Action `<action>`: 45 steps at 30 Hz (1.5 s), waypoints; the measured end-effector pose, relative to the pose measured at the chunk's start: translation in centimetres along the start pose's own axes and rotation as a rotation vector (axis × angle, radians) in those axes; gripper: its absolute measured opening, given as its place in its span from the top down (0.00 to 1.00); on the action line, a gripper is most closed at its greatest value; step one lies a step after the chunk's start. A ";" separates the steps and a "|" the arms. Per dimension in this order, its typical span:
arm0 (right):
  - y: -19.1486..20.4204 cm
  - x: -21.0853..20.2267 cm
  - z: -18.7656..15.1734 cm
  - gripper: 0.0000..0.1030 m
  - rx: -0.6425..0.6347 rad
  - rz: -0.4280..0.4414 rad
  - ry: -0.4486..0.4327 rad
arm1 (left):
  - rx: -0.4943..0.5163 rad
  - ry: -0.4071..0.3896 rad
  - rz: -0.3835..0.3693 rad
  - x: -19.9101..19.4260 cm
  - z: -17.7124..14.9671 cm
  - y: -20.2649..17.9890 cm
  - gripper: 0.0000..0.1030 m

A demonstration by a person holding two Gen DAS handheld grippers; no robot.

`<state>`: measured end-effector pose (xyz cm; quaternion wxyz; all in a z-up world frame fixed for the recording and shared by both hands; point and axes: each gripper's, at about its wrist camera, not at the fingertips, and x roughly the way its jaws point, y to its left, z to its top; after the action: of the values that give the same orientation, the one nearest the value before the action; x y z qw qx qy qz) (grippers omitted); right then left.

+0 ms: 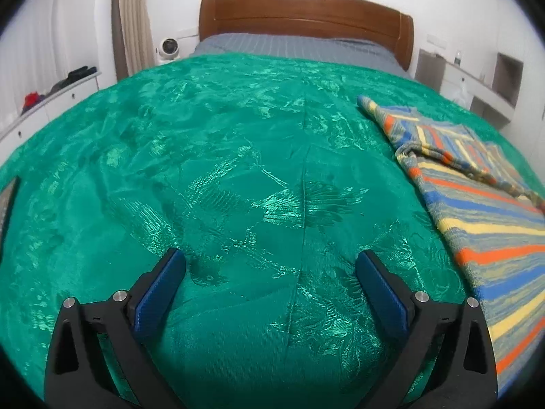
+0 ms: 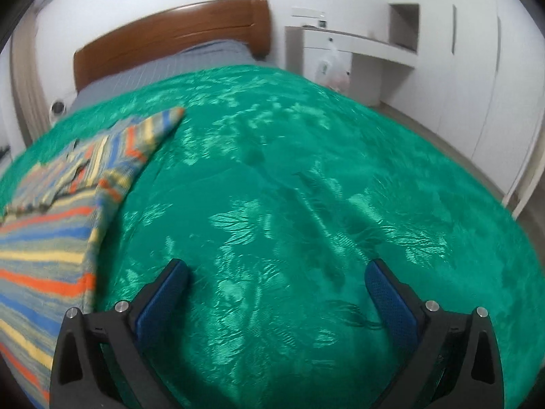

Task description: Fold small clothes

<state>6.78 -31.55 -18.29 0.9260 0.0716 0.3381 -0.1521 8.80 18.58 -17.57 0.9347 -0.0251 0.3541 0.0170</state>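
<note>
A small striped knit garment (image 1: 483,211) in orange, blue, yellow and grey lies flat on the green bedspread (image 1: 238,170), with one sleeve folded across it. It sits at the right edge of the left wrist view and at the left of the right wrist view (image 2: 51,231). My left gripper (image 1: 270,259) hovers over bare bedspread to the left of the garment, jaws wide open and nothing between them. My right gripper (image 2: 277,269) is open too, over bare bedspread (image 2: 306,187) to the right of the garment, holding nothing.
A wooden headboard (image 1: 306,13) and grey bedding (image 1: 289,46) lie at the far end of the bed. White drawers (image 1: 51,102) with clothes on top stand to the left. A white desk (image 2: 357,44) and wardrobe (image 2: 477,68) line the right wall.
</note>
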 end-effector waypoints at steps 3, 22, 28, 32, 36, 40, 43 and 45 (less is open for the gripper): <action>-0.1 0.2 -0.3 0.00 0.003 -0.002 -0.012 | -0.003 -0.007 -0.006 0.2 -0.1 0.0 0.02; -0.5 0.8 -0.4 0.00 0.021 0.029 0.006 | -0.009 -0.023 -0.011 0.2 -0.3 -0.2 0.02; -0.4 0.8 -0.5 0.00 0.019 0.026 0.007 | -0.013 -0.026 -0.014 0.3 -0.2 -0.1 0.02; -0.5 0.9 -0.5 0.00 0.019 0.025 0.007 | -0.013 -0.026 -0.014 0.3 -0.3 -0.1 0.02; -0.5 0.9 -0.5 0.00 0.018 0.026 0.007 | -0.013 -0.026 -0.014 0.4 -0.2 -0.1 0.02; -0.5 0.9 -0.5 0.00 0.019 0.026 0.007 | -0.013 -0.026 -0.013 0.4 -0.2 -0.1 0.02; -0.5 0.9 -0.5 0.00 0.018 0.025 0.007 | -0.013 -0.026 -0.014 0.4 -0.3 -0.1 0.02; -0.5 0.9 -0.5 0.00 0.018 0.025 0.006 | -0.013 -0.026 -0.014 0.4 -0.2 -0.1 0.02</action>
<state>6.95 -32.08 -19.27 0.9261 0.0847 0.3387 -0.1431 8.92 18.49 -18.00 0.9392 -0.0335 0.3414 0.0131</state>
